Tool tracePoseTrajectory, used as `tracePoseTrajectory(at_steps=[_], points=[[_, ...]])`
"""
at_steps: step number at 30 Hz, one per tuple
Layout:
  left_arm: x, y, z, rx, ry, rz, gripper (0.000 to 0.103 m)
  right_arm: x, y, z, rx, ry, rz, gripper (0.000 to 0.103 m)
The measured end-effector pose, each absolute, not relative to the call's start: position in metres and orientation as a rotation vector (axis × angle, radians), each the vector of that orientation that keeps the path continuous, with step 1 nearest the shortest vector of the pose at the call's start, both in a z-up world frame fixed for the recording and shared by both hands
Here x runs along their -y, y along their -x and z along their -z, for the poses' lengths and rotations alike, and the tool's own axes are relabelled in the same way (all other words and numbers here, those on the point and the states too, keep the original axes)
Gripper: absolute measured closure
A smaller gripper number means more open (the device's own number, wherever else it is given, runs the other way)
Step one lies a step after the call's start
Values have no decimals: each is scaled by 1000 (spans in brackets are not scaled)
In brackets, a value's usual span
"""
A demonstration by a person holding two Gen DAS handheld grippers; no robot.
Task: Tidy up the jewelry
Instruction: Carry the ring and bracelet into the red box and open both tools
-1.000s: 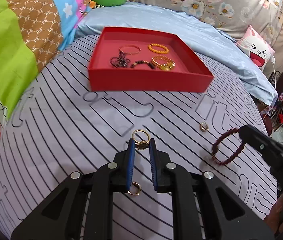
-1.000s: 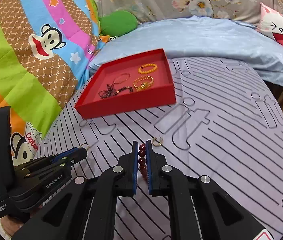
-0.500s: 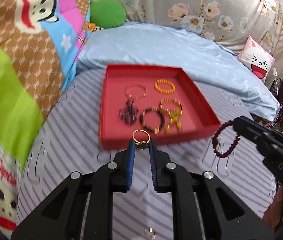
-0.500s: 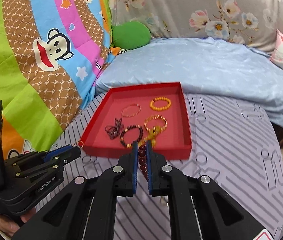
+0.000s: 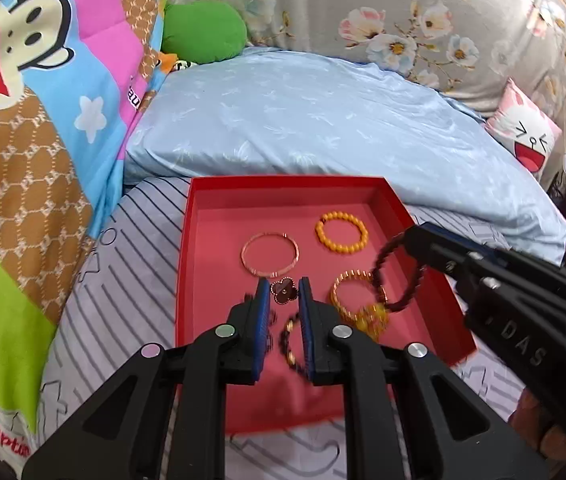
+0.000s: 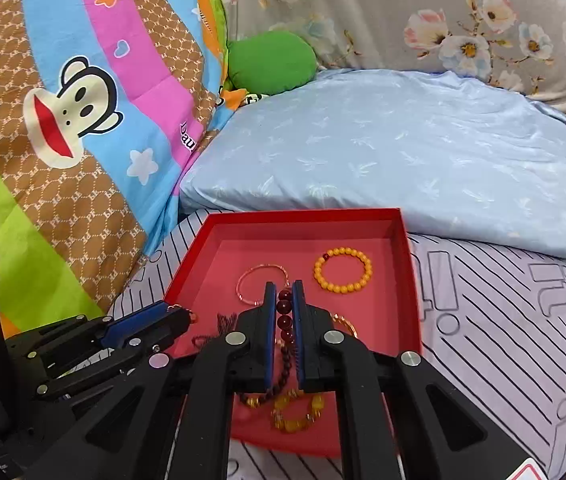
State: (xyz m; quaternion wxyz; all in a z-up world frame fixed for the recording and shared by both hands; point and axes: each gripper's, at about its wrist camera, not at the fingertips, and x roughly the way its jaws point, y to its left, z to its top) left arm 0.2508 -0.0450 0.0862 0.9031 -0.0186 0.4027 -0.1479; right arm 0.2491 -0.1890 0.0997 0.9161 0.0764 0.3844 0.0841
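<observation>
- Risk first: the left gripper (image 5: pixel 282 294) pinches a small clover-charm piece (image 5: pixel 283 291) only at its fingertips, so a slight slip in my judgement could let it drop onto the rose-gold bangle (image 5: pixel 270 254) beneath and tangle with it.
- The right gripper (image 6: pixel 283 300) is clamped on a dark red bead bracelet (image 6: pixel 284 322); in the left wrist view the loop hangs free over the red tray (image 5: pixel 435 280), above the gold chain bracelet (image 5: pixel 353 292).
- A dangling loop could swing on release and land across the gold chain or catch the tray's right wall, spilling onto the striped sheet (image 6: pixel 503 320).
- Both grippers sit close together over the tray, so they may knock each other if both release at once.
- The tray rests on soft bedding, just in front of the pale blue pillow (image 5: pixel 323 120); a push on its rim could tip it and slide the orange bead bracelet (image 5: pixel 341 232) and the others together.
- Writing: the right gripper's body shows "DAS" in the left wrist view; the cartoon quilt (image 5: pixel 43 100) reads "Captin" in red at the lower left, and "Paul", partly cut off, along a pink stripe in the right wrist view.
- The sheet carries large outlined letters, including "it".
</observation>
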Motion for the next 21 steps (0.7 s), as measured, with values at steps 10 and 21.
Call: tracePoseTrajectory(at_steps=[10,21], points=[[51,-310,-64,-913,55,301,89,187,-304,-62,-893,-168,-146,95],[55,-317,-49,-927,34,238,69,211,-293,-60,-874,-149,-52,70]])
